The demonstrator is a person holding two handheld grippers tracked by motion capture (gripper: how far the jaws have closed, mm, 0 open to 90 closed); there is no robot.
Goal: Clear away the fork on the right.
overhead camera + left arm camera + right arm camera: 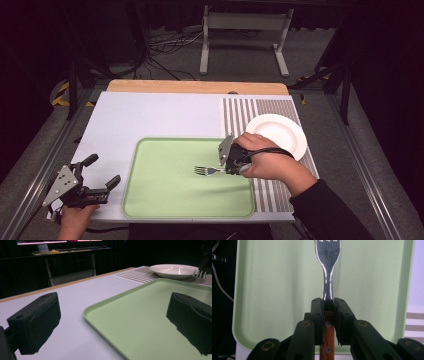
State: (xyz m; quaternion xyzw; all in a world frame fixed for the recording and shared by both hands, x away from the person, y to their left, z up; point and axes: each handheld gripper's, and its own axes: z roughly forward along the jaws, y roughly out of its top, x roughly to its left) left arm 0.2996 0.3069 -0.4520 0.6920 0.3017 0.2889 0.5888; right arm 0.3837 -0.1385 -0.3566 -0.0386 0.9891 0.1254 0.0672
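Observation:
A fork (pixel 206 171) with a steel head and a wooden handle (pixel 327 340) is held over the right part of the green tray (pixel 165 200), tines pointing left. My right gripper (pixel 231 167) is shut on its handle; in the right gripper view the two jaws press the fork (pixel 327 270) near its neck. The fork's tines (pixel 200 274) also peek in at the right of the left gripper view. My left gripper (pixel 102 172) stands open at the table's front left corner, its fingers (pixel 37 320) spread wide beside the tray's (pixel 140 322) left rim, with nothing between them.
A white plate (pixel 276 134) sits on the striped mat (pixel 240 112) at the right, just behind my right hand. The pale table cover (pixel 150 115) spreads behind and left of the tray. A metal stand (pixel 245 30) and cables lie on the floor beyond.

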